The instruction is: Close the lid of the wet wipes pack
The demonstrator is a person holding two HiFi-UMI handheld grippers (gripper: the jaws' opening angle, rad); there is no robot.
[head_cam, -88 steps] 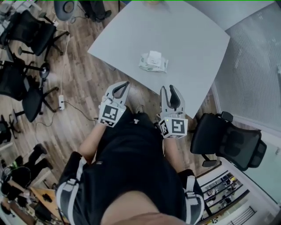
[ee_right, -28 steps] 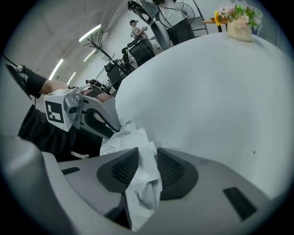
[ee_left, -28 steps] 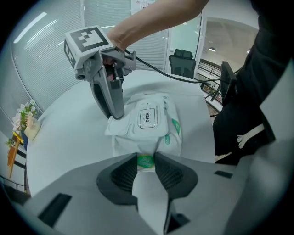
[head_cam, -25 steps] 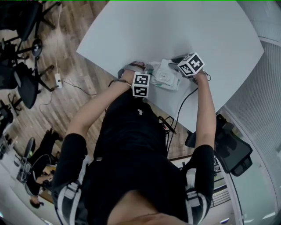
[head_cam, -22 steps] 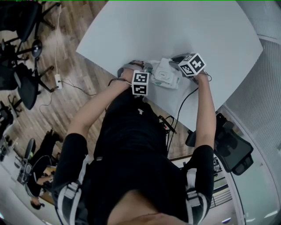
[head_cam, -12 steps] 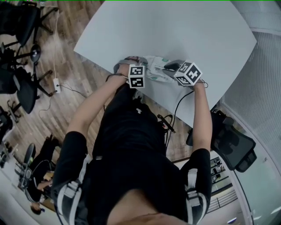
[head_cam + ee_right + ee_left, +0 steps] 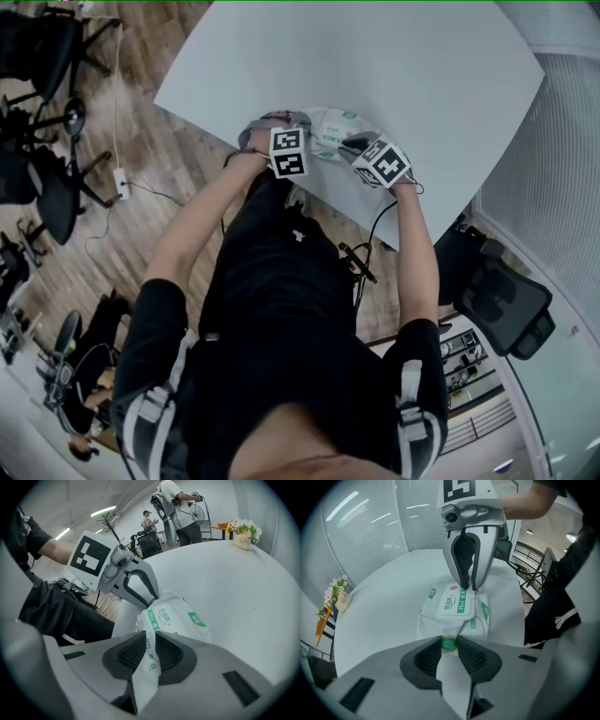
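The wet wipes pack lies on the white table, just in from the near edge, drawn out between the two grippers. The left gripper has its fingers pinched together on one crimped end of the pack. The right gripper has just been closing its fingers, which now clamp the opposite crimped end, with film showing between the pads. The lid sits on the pack's top face and looks to lie flat. Whether it has clicked home I cannot tell.

The pack is probably light: a soft film pouch over a damp stack that gives under pressure. It is likely to sag and crumple, and the film is likely slick, so the crimped ends are the sound places to steady it. The lid is the one stiff part. A press belongs on its free edge, away from the hinge, with the table backing the pack. One gripper would have to let go to make that press.

The near edge runs close under both grippers, so a pull toward the person could drag the pack off onto the wooden floor. Beyond the pack, the table gives wide room. A vase of flowers stands well apart, and an office chair stands off the table's right side.
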